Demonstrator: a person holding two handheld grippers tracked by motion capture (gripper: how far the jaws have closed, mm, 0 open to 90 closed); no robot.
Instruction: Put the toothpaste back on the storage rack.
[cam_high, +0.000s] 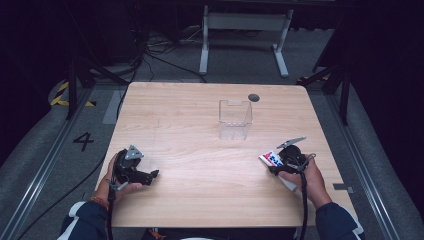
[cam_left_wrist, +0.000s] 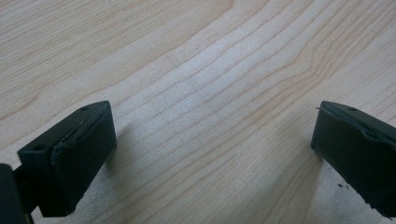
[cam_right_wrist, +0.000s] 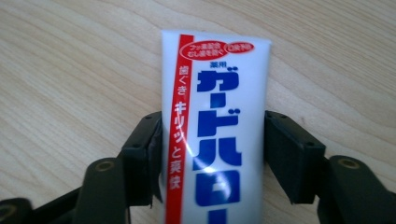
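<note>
You look to be at the grasp-and-carry step: your right gripper (cam_right_wrist: 212, 140) has its jaws closed against both sides of the toothpaste tube (cam_right_wrist: 215, 116), which runs forward out of them, low over the table (cam_high: 200, 110). The clear container (cam_high: 235, 119) stands well ahead; a likely next move is lifting toward it. Your left gripper (cam_left_wrist: 212, 140) sits wide apart, holding nothing.
</note>
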